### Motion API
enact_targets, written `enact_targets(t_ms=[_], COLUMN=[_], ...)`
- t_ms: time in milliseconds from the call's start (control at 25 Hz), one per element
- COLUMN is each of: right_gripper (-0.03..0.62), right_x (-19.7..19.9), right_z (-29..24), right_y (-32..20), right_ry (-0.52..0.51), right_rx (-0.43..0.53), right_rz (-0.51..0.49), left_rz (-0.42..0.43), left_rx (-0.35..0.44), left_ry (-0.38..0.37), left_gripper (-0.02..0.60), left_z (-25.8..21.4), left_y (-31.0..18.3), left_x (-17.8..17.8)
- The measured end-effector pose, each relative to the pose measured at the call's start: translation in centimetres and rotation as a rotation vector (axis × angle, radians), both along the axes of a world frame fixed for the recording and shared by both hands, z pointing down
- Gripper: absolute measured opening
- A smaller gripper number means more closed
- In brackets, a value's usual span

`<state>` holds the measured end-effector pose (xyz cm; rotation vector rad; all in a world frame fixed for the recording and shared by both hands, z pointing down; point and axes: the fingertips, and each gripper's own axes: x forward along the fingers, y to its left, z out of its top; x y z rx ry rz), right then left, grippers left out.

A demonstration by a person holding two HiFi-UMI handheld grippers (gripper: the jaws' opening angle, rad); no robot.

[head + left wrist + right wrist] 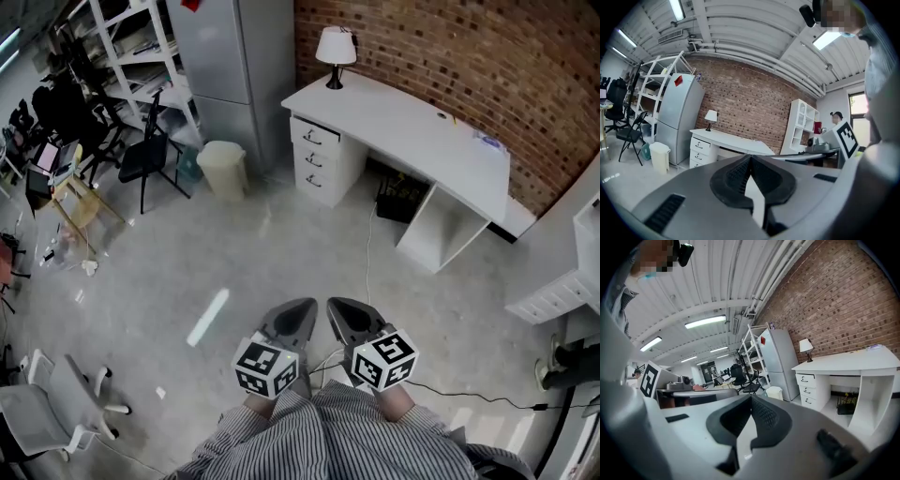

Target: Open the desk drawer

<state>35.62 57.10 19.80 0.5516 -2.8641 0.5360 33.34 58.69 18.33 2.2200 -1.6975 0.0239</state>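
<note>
Lamp (336, 47), pale bin (223, 169), grey fridge (220, 56)

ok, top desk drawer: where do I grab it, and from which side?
Take the small dark handle in the middle of the front of the top drawer, coming straight at that front from the room side. The front is otherwise a flat panel, so the handle looks like the only purchase.

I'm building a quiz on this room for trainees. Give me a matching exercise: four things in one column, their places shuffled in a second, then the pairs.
1 lamp
2 bin
3 black basket
4 drawers

A under the desk
B beside the fridge
C on the desk top
D in the desk's end, below the lamp

Pairs: 1-C, 2-B, 3-A, 4-D
</note>
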Motion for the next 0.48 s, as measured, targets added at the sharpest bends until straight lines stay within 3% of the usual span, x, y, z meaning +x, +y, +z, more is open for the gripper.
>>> enact_targets(t_ms=[480], right_gripper=[0.015], right_x=[-12.5], right_z=[-2.9], right_y=[-13.9], right_ry=[-0.013], right_rx=[0.068], right_rz=[0.127], left_rz=[0.097], left_rx=[0.051], left_ry=[-0.02], left_gripper=[0.009], left_z=[-2.9], left_y=[-14.2], left_x=[-13.3])
